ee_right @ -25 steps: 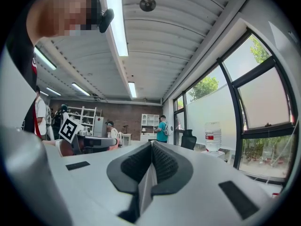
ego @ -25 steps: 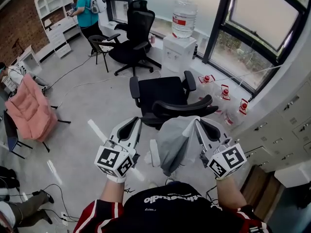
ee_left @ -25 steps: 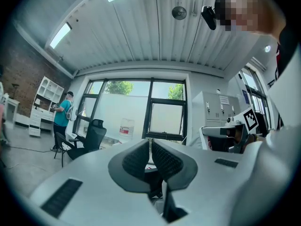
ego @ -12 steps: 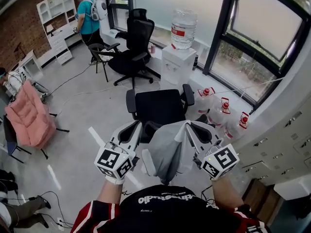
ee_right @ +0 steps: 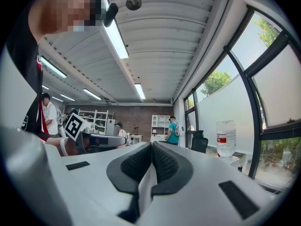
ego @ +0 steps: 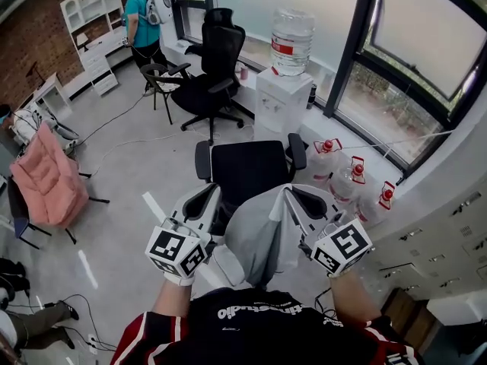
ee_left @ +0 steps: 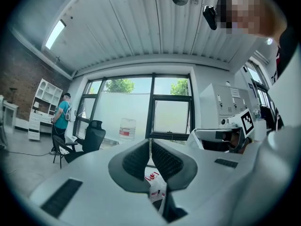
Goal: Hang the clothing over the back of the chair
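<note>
Left tongs (ego: 207, 200) are clenched with the ribbed pads meeting and no cloth between them in the left gripper view (ee_left: 150, 147), where only floor clutter shows through the slit lower down. Right tongs (ego: 293, 196) are clenched on the clothing (ego: 255, 234), and a pale strip of it is pinched between the pads in the right gripper view (ee_right: 146, 182). In the head view the clothing sits at the lower centre of the frame, between the two tongs. It hangs from the right tongs' tips, so its long axis runs from that pinch at centre-right down and slightly left toward the person's chest at the bottom edge. It is a light grey, smooth fabric that peaks where it is held and broadens below. A paler rolled or folded end lies at its lower left, just beside the left tongs' marker cube. The black chair (ego: 245, 169), with an armrest on each side, stands just above the clothing in the frame, with its seat at mid-picture. The clothing covers the chair's near edge, and I cannot tell whether the two touch.
</note>
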The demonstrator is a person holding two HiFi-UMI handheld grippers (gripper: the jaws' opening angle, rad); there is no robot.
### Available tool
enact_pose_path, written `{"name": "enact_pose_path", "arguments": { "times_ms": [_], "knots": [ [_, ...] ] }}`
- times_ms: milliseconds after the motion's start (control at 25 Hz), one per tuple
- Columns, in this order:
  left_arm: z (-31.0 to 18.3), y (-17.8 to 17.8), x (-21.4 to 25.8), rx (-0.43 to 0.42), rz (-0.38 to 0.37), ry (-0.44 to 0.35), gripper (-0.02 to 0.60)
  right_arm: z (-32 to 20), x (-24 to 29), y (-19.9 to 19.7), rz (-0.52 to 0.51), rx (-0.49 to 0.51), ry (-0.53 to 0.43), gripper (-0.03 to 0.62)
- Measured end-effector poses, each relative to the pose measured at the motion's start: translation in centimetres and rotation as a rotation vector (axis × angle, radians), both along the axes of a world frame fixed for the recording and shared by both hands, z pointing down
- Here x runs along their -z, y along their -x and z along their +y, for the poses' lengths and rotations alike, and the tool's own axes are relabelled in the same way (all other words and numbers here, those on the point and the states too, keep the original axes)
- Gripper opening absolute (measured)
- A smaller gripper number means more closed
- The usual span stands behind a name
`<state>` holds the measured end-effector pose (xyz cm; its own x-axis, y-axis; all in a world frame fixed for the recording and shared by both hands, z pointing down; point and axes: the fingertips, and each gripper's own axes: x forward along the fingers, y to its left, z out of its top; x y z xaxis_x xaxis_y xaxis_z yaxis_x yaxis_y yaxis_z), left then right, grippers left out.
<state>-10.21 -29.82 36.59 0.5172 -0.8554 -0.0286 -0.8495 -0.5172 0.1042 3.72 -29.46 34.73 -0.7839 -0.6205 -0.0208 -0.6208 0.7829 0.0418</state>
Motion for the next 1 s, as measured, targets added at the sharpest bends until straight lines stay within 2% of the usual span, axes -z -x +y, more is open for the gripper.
{"name": "enact_pose_path", "arguments": {
  "times_ms": [360,1000],
  "knots": [
    [-4.7,0.7,-0.8,-0.001,-0.010,0.037,0.034,-5.4,-0.4,0.8,0.019,0.016,0.013,0.015],
    [-12.9,3.2,-1.5,-0.001,-0.009,0.043,0.034,-23.2,-2.8,5.8,0.053,0.032,0.086,0.015]
  ]
}}
